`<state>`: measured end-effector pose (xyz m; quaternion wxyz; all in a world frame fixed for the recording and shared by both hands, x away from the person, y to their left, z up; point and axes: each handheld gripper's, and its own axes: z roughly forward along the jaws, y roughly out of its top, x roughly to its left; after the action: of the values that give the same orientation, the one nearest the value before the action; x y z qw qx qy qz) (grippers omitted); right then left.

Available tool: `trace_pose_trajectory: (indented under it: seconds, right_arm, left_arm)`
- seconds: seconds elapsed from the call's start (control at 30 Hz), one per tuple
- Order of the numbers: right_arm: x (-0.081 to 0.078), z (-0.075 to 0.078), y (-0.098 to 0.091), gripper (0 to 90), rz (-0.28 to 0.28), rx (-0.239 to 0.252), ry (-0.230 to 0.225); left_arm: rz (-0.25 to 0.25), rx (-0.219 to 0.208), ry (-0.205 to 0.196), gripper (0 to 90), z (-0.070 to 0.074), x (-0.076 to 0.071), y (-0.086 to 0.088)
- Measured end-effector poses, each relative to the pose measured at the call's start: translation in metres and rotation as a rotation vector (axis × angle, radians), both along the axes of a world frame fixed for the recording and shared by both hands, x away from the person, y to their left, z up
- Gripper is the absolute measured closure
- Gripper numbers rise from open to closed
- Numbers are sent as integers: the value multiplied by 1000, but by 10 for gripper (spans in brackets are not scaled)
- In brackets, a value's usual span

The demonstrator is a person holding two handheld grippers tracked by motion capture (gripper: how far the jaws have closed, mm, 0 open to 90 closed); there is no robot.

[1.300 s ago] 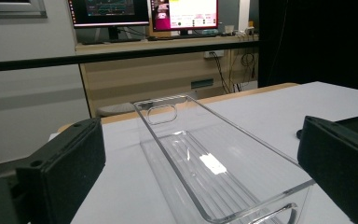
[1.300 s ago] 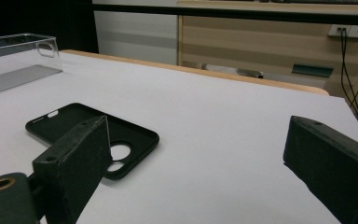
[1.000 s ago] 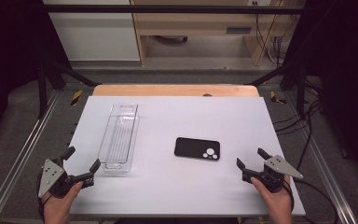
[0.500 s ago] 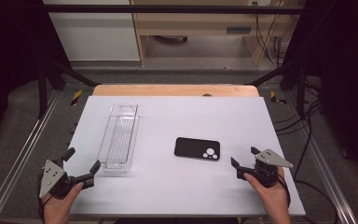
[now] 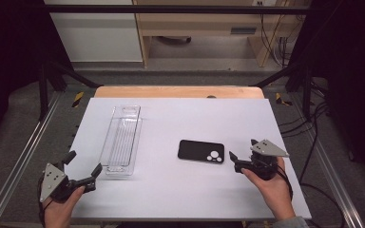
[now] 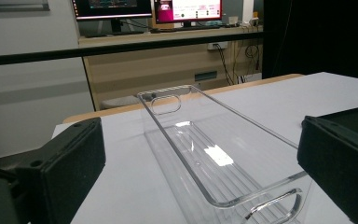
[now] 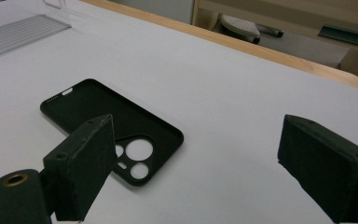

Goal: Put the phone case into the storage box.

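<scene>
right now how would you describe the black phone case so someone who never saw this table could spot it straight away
Start at the white table and look right of the long clear plastic tray. The phone case lies flat there, just in front of the right tongs, whose jaws stand open with nothing between them. It is the one flat black rectangle on the table, with round camera holes at one end.

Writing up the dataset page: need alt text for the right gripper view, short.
A black phone case lies open side up on a white table, its camera cutouts nearest the camera. The right gripper has its two black jaws wide apart, nothing between them. A wooden table edge runs behind.
</scene>
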<state>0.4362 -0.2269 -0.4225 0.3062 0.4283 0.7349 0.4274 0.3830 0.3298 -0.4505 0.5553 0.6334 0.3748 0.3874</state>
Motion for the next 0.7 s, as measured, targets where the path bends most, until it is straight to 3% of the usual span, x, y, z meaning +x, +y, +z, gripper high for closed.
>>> trace_pose_trajectory:
  seconds: [0.47,0.7]
  right_arm:
    - [20,26,19,131,-12,-5,83]
    - [36,25,28,161,-22,-33,156]
  left_arm:
    - [0,-2,2,6,0,0,0]
    - [-2,-1,4,7,-1,0,-1]
